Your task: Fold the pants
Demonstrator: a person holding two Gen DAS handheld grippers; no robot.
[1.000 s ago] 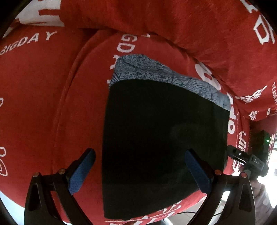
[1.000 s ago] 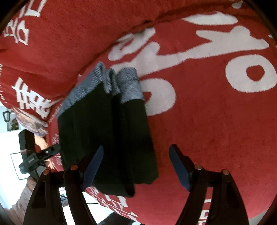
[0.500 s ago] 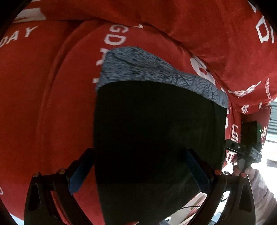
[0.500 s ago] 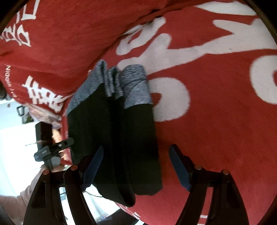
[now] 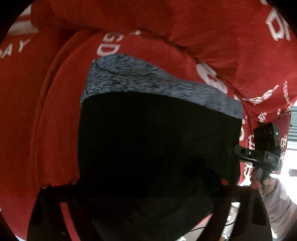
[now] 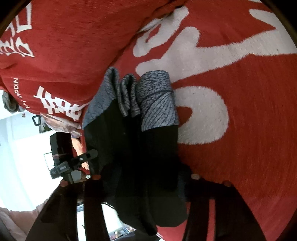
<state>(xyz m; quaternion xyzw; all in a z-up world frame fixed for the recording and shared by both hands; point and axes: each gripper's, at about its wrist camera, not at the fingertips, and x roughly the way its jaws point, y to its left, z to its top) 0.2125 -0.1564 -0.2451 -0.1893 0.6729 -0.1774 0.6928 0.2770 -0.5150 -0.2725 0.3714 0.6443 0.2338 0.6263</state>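
The folded pants (image 5: 157, 129), black with a grey marled waistband (image 5: 148, 81) at the far end, lie on a red sofa cover (image 5: 46, 111). My left gripper (image 5: 148, 166) points steeply down onto their near end. Its jaws are closing and its pads are sunk in the black cloth. In the right wrist view the pants (image 6: 130, 139) show several stacked layers. My right gripper (image 6: 143, 166) straddles their near end. Its jaws are closing too, and cloth is bunched between them. Each view shows the other hand's tool at the pants' side.
The red cover with white lettering (image 6: 194, 115) runs over the seat and up the back cushion (image 5: 167, 16) behind the pants. The seat's front edge is just below the pants' near end. A person's hand and sleeve (image 5: 274, 194) hold the right tool beyond it.
Both grippers have come closer to the pants' near end and narrowed their jaws. The blue pads, plainly apart before, are now lost in the black cloth.
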